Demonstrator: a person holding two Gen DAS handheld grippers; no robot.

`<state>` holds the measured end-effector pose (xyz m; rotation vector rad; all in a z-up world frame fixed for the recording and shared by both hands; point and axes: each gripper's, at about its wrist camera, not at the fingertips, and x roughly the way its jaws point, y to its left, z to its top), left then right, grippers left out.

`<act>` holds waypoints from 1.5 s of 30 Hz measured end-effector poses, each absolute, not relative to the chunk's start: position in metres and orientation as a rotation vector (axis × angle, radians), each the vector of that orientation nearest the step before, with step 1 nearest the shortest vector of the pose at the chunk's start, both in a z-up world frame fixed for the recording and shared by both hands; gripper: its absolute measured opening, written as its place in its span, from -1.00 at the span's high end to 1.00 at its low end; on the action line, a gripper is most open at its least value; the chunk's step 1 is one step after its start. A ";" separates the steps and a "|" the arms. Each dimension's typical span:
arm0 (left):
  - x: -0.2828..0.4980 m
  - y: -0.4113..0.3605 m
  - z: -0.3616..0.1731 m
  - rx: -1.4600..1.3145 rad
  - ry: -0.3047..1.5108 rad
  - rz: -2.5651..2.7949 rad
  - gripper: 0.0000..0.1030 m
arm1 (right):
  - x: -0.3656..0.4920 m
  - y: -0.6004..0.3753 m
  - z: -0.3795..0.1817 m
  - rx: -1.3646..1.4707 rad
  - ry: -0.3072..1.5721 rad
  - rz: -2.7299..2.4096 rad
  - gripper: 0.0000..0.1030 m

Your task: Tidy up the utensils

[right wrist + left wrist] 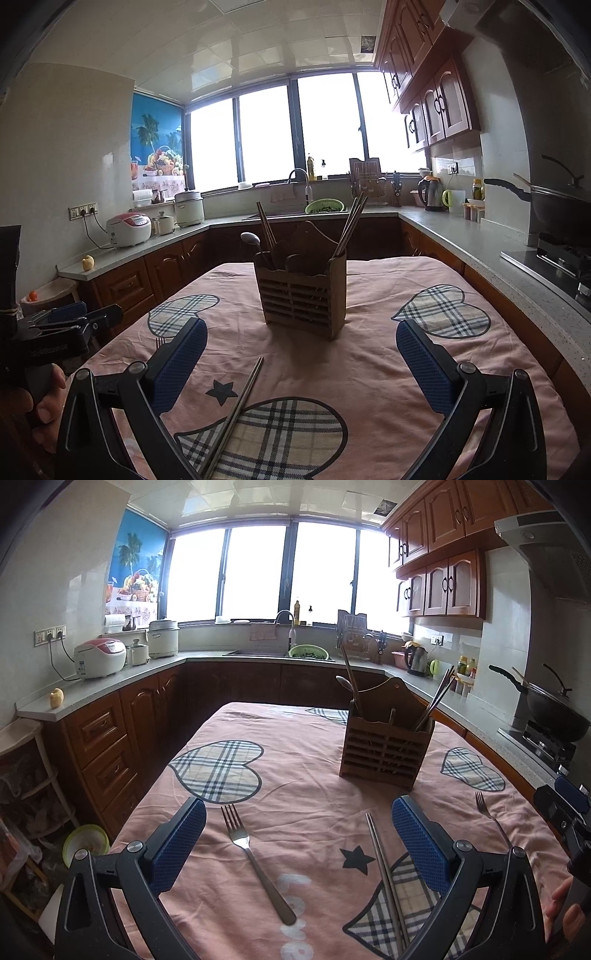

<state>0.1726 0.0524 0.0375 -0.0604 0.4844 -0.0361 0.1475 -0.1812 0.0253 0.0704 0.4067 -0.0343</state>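
A wooden slatted utensil holder (386, 746) stands on the pink tablecloth (303, 797), with a spoon and chopsticks upright in it; it also shows in the right wrist view (304, 295). A metal fork (255, 856) lies between the fingers of my left gripper (299, 843), which is open and empty above the cloth. A pair of metal chopsticks (386, 878) lies just inside its right finger. A second fork (491, 818) lies at the right. My right gripper (301, 363) is open and empty, with the chopsticks (236, 410) near its left finger.
Kitchen counters (122, 681) wrap around the table, with rice cookers (99, 657), a sink (258, 652) and a kettle (417, 661). A wok (554, 709) sits on the stove at the right. The other gripper shows at the right edge (565, 812).
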 end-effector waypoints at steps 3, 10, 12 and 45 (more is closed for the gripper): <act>0.167 0.054 0.036 -0.055 0.478 -0.032 -0.98 | 0.139 -0.180 0.023 0.069 0.394 -0.031 -1.00; 0.156 0.055 0.035 -0.035 0.492 -0.027 -0.98 | 0.126 -0.177 0.021 0.059 0.390 -0.028 -1.00; 0.152 0.056 0.035 -0.032 0.497 -0.028 -0.98 | 0.121 -0.177 0.022 0.061 0.388 -0.027 -1.00; 0.094 0.057 0.019 -0.002 0.429 -0.038 -0.98 | 0.075 -0.154 0.006 0.030 0.333 0.003 -1.00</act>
